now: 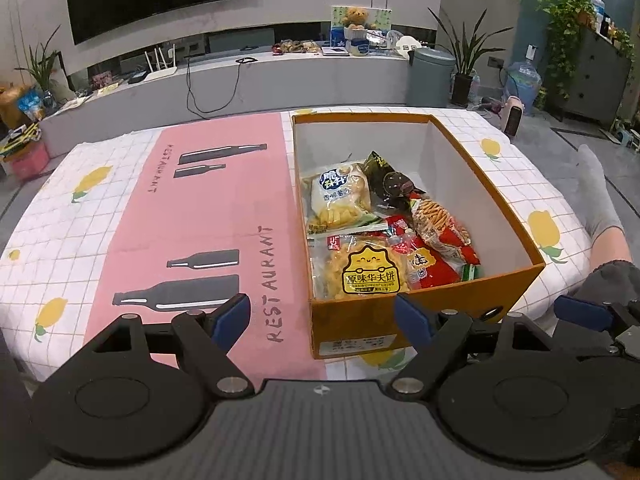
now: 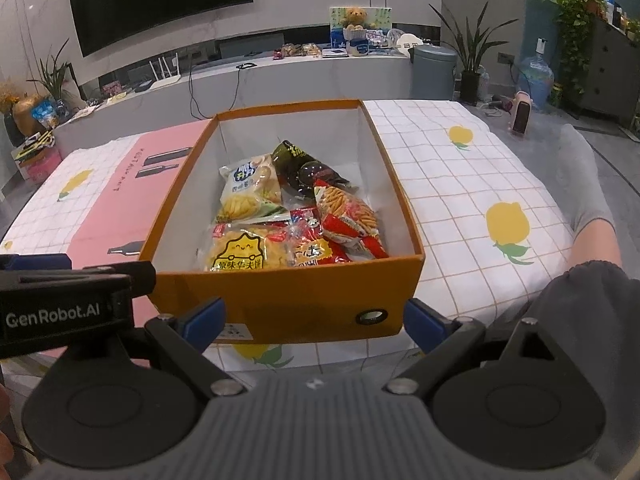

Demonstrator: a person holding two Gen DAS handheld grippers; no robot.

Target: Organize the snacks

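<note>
On the left wrist view: left gripper (image 1: 322, 322) jaws spread, empty, above pink paper mat (image 1: 192, 216) beside orange cardboard box (image 1: 432, 304) of snack bags (image 1: 372, 272) | right wrist view: right gripper (image 2: 316, 324) jaws spread wide, empty, before the box (image 2: 280, 304), snacks (image 2: 248, 252) inside

Glossy plastic snack packets (image 2: 256, 196), cardboard box (image 2: 280, 300).

My two wrist views sit side by side, angled down, close over the table (image 1: 500, 184), sharing the orange box (image 1: 460, 304) (image 2: 288, 304).
</note>
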